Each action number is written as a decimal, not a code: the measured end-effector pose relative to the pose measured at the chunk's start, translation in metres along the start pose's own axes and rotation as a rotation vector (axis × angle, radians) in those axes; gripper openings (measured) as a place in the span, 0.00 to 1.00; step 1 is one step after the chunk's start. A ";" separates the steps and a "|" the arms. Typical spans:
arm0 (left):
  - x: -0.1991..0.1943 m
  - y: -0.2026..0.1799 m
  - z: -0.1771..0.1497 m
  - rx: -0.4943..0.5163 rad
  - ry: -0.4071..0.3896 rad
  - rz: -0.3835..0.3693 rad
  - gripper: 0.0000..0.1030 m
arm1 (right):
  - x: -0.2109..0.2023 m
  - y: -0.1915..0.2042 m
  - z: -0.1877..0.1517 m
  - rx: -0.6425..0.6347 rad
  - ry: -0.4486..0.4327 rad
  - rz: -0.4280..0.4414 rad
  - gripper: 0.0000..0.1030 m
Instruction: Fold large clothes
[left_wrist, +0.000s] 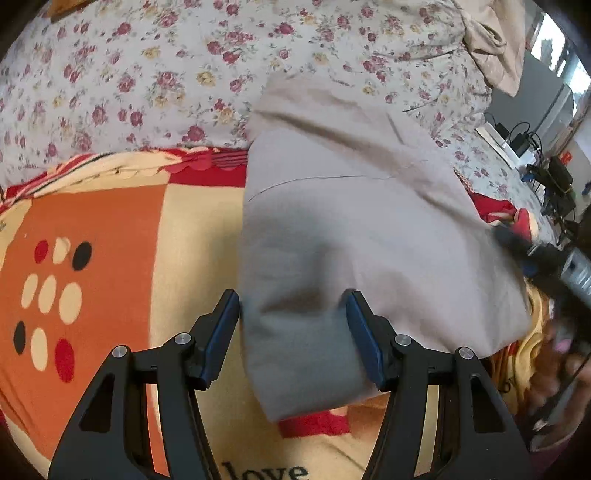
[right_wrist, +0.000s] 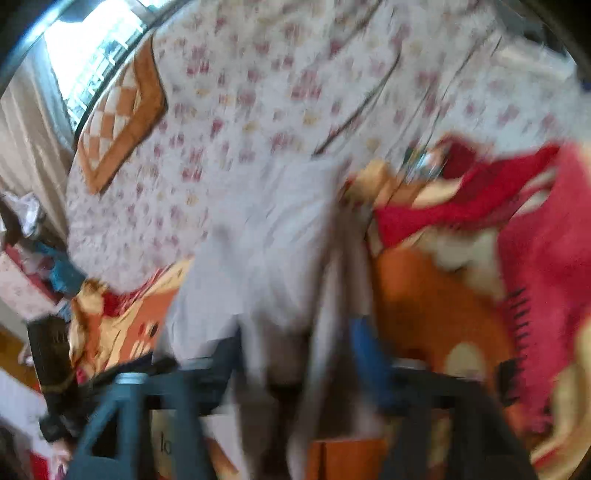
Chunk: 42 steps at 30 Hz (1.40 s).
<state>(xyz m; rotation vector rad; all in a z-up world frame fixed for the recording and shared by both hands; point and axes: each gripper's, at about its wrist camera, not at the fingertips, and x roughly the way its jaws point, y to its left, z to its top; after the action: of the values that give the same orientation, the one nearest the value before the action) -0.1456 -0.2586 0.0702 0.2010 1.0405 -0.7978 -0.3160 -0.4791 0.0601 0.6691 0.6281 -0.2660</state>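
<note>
Left wrist view looks down on a bed where a grey garment (left_wrist: 354, 229) lies across an orange-and-cream blanket (left_wrist: 122, 266), its far end reaching up onto a floral sheet (left_wrist: 147, 74). The garment is already doubled into a long, narrow panel whose long axis runs straight away from the left claw (left_wrist: 293, 317), tilting a little to the right as it recedes. That claw is released, its blue pads spread wide to either side of the near end: the left pad sits just off the garment's left edge, the right pad rests over the cloth, and the near hem lies low between the fingers, close to the wrist.

Right wrist view is heavily smeared by motion. The same pale garment (right_wrist: 273, 258) sits ahead of the right claw (right_wrist: 295, 354), with a fold seemingly between its fingers, but I cannot tell whether they are clenched or released.

Judging by position, the left claw is better placed for the next fold: closing on the near end and carrying it forward along the long axis would halve the panel.
</note>
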 end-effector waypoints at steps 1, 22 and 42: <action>0.000 0.000 0.001 0.004 -0.007 0.006 0.58 | -0.009 0.003 0.004 -0.009 -0.040 -0.024 0.70; 0.050 0.002 -0.005 -0.020 0.029 -0.054 0.78 | 0.163 -0.041 0.078 0.256 0.068 -0.086 0.70; 0.029 -0.008 -0.027 0.021 0.034 0.045 0.78 | 0.044 -0.006 -0.012 -0.065 0.164 -0.135 0.73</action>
<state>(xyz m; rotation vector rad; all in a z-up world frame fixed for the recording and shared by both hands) -0.1625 -0.2645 0.0340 0.2558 1.0566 -0.7666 -0.2890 -0.4769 0.0223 0.5902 0.8373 -0.3169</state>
